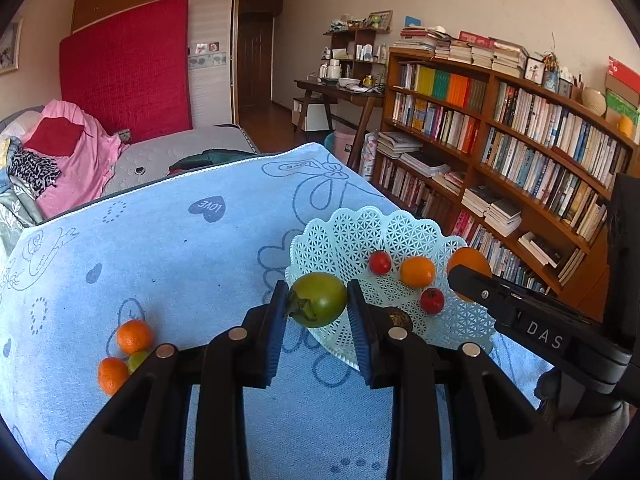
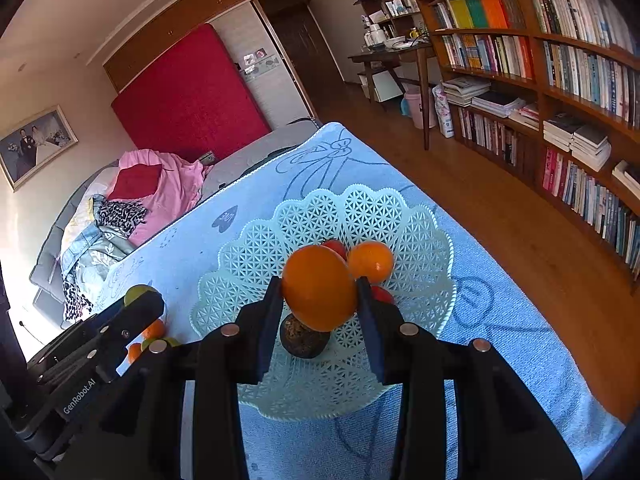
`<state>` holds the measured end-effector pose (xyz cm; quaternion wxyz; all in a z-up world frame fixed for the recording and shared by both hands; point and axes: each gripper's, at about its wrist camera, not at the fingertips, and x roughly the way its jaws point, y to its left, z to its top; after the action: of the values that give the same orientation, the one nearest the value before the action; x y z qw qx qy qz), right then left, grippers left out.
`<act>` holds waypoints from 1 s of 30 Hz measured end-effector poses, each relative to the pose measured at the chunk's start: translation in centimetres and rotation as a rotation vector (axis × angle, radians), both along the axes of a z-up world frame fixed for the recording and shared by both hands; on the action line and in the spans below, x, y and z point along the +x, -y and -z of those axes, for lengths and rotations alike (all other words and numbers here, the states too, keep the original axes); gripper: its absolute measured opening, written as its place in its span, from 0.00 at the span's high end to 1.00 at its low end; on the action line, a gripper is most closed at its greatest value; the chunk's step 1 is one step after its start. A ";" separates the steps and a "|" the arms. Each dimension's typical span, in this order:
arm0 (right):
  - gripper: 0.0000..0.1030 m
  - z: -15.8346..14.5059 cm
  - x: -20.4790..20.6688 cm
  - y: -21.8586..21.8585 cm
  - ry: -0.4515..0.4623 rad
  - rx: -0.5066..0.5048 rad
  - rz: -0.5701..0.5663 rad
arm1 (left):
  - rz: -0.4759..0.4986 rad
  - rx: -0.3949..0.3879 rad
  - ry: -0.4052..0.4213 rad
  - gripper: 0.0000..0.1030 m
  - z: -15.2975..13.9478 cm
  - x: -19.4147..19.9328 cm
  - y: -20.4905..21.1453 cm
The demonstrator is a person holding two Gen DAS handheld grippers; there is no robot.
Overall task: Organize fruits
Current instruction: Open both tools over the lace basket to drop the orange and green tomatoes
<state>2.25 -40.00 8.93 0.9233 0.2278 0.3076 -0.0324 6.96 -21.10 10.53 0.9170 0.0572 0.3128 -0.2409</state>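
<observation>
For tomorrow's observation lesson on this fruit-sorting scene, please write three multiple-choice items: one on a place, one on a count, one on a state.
1. Where do the loose oranges lie?
A. On the blue cloth, left of the basket
B. On the bookshelf
C. On the wooden floor

2. How many small red tomatoes lie in the basket in the left wrist view?
A. None
B. Two
C. Five

3. What is the left gripper doing?
A. Standing open and empty
B. Clamped on a green tomato
C. Clamped on a book

Answers:
1 A: they rest on the blue cloth, apart from the white lattice basket.
2 B: one red tomato sits near the middle, another nearer the front rim.
3 B: the green tomato sits pinched between its pads, as the right gripper pinches a large orange.
</observation>
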 end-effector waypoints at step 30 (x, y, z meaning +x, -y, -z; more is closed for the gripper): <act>0.50 -0.6 -0.7 0.0 0.035 0.054 0.029 | -0.173 -0.011 0.075 0.09 -1.1 1.1 -3.4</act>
<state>1.51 -40.03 9.53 0.9214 0.2576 0.2889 -0.0335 8.07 -17.75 11.66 0.9457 0.0340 0.2809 -0.1600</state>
